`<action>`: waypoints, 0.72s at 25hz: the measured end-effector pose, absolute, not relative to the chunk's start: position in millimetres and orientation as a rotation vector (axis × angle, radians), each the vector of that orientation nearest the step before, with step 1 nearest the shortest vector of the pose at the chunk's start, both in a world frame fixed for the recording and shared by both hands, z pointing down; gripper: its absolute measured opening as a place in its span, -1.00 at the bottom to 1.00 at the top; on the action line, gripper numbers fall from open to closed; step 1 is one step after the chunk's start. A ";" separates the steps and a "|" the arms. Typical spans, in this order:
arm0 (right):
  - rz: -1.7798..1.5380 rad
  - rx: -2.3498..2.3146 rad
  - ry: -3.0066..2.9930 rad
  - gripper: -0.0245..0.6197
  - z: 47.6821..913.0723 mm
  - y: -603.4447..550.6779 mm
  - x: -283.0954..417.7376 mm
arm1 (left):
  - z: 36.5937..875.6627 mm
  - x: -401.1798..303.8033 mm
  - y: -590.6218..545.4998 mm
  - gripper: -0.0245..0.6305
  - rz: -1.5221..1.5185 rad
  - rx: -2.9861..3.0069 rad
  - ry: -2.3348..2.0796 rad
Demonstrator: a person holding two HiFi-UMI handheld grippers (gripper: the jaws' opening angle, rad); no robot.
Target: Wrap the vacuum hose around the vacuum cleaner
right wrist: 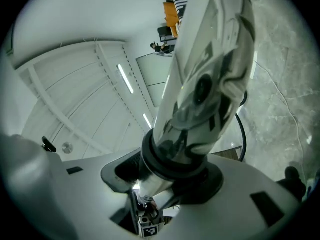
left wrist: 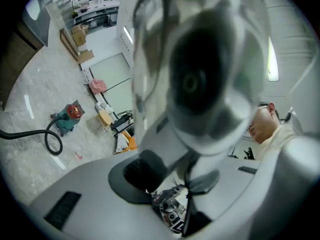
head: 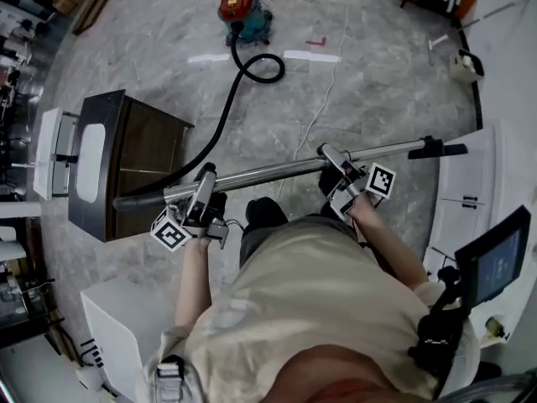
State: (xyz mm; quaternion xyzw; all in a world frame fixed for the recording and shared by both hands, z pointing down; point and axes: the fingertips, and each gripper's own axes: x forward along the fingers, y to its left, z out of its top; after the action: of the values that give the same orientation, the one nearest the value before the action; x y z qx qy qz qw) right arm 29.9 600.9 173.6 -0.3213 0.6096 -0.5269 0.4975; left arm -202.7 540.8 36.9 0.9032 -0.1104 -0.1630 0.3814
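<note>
Both left gripper (head: pixel 204 185) and right gripper (head: pixel 336 163) clamp the chrome wand (head: pixel 277 171); its black hose (head: pixel 220 124) loops.

A grey marble floor (head: pixel 394 107) fills the room. A dark brown cabinet (head: pixel 147 154) stands at the left, with a white box (head: pixel 117 313) nearer the camera. Two strips of white tape (head: pixel 310 55) lie on the floor, a small red mark (head: pixel 315 42) just beyond one. A thin white cable (head: pixel 323 99) trails across the floor. At the right is a white desk (head: pixel 470 183), with a dark screen (head: pixel 499 263) close by.
</note>
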 end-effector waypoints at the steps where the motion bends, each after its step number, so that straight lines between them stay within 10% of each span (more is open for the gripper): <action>1: -1.283 -0.753 1.495 -0.27 171.0 598.8 31.7 | 35.4 -201.0 542.4 -0.53 -0.422 2.313 -0.297; 14: -1.312 -0.784 1.215 -0.10 209.7 508.3 109.9 | 36.5 -135.3 478.1 -0.53 -0.380 2.436 -0.172; 18: -1.346 -0.893 1.139 -0.32 231.8 497.8 118.7 | 35.6 -116.3 474.4 -0.53 -0.298 2.530 -0.090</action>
State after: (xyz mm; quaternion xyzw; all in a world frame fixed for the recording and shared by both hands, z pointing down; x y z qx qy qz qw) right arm 118.7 497.8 231.8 -0.3772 0.4812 -0.5688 0.5500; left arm -116.3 474.4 35.6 0.9493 -0.0339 -0.1119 0.2920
